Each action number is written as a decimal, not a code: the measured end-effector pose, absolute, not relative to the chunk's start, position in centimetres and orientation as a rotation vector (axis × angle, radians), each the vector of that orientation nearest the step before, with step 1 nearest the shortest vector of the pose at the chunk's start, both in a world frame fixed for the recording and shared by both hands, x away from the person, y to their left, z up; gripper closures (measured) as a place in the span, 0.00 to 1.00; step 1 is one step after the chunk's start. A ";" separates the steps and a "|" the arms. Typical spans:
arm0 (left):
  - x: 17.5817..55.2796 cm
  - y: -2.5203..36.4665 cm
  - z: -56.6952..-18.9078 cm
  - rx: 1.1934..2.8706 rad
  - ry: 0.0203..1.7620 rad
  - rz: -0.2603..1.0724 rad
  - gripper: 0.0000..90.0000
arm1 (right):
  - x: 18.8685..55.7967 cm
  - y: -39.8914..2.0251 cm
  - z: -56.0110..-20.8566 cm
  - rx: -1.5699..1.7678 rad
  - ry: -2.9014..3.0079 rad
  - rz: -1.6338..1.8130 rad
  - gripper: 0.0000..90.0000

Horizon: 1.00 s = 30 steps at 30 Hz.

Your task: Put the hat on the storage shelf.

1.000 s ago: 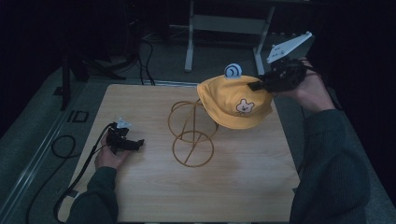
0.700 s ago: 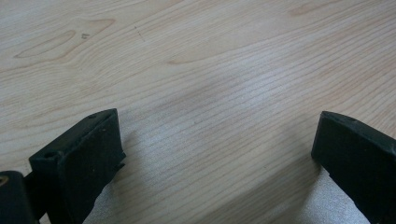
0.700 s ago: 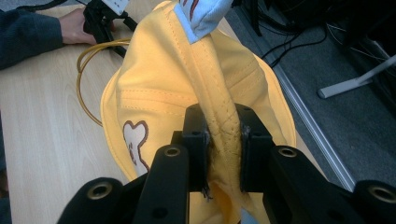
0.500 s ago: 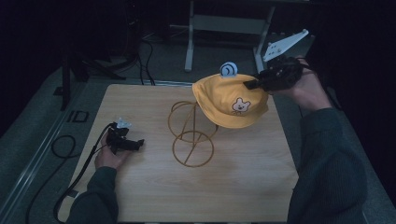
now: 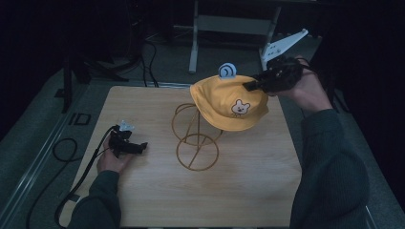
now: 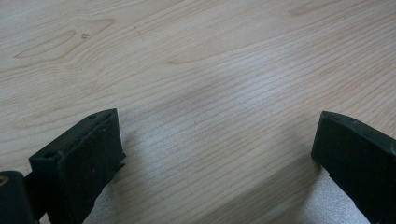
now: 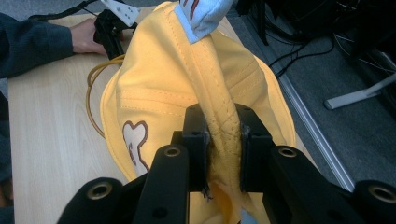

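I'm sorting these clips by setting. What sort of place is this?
Probably a lab or workshop rigged for recording: a bare wooden table on grey carpet, loose cables on the floor behind, and a metal stand's legs in the dim background.

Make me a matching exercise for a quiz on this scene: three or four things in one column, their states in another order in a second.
Things:
1. yellow hat
2. wire stand
3. left claw
4. right claw

States:
A. open, low over bare wood
B. pinched by its fabric
C. shut on fabric
D. standing on the table

Pairs: 1-B, 2-D, 3-A, 4-C
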<state>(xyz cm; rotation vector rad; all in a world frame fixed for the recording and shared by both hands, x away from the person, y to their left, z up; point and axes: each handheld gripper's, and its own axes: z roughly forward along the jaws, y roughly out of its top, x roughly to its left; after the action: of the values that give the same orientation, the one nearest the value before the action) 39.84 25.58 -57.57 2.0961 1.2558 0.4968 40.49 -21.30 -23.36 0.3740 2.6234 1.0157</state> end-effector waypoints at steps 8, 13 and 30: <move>39.8 25.6 -57.6 2.096 1.255 0.497 0.02 | 40.6 -20.6 -23.5 0.361 2.630 1.026 0.85; 39.8 25.6 -57.6 2.096 1.255 0.497 0.02 | 40.6 -20.3 -23.5 0.350 2.633 1.031 0.85; 39.8 25.6 -57.6 2.096 1.255 0.497 0.02 | 41.0 -18.8 -23.6 0.331 2.649 1.039 0.85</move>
<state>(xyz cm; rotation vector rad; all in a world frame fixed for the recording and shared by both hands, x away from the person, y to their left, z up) 39.84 25.58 -57.57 2.0964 1.2553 0.4974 40.95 -18.82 -23.63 0.3306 2.6488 1.0394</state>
